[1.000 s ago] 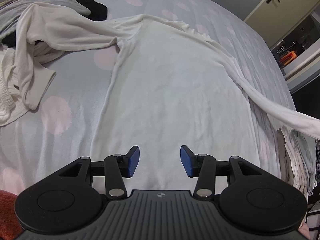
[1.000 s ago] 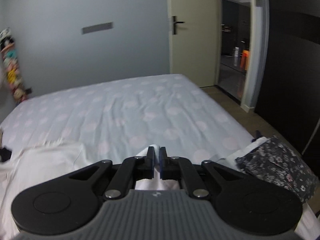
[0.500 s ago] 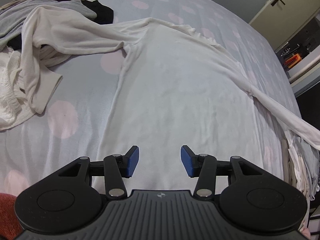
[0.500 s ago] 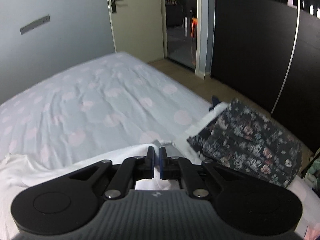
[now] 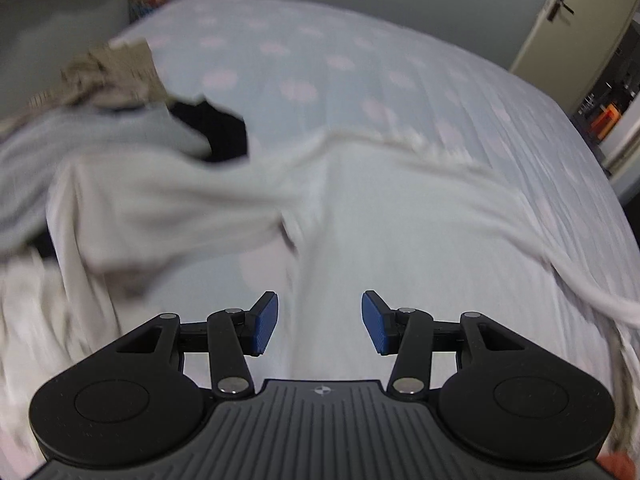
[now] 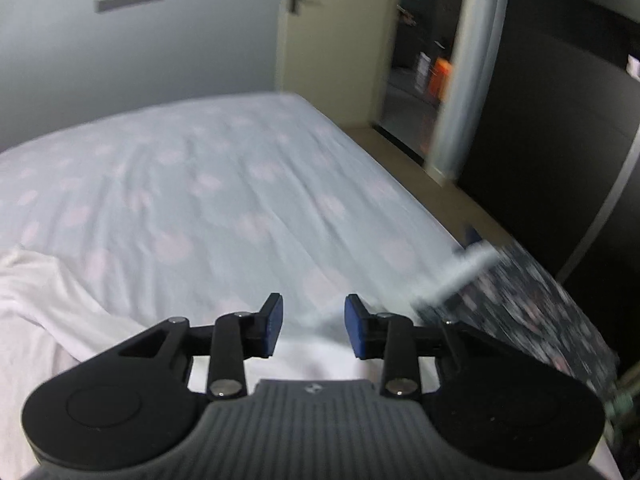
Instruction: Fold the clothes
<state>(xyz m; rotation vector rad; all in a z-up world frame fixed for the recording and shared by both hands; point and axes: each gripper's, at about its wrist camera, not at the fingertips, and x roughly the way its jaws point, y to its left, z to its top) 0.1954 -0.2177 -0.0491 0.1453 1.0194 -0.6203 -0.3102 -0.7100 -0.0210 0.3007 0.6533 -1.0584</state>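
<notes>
right gripper (image 6: 313, 326) opening, nothing pinched | left gripper (image 5: 319, 323) spread, empty | risk: white shirt (image 5: 400, 220) sleeve at 3 o'clock sliding off bed (image 6: 200, 184)

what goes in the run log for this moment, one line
task: fold clothes | left gripper: open, empty | right gripper: opening, nothing gripped | white shirt: flat on bed

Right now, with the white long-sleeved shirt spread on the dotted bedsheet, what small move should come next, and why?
Probably bring the left gripper to the left sleeve and fold it across the white long-sleeved shirt. That sleeve sprawls toward the pile of unfolded clothes, the left jaws are open and empty, and the right gripper is opening with nothing pinched between its pads.
</notes>
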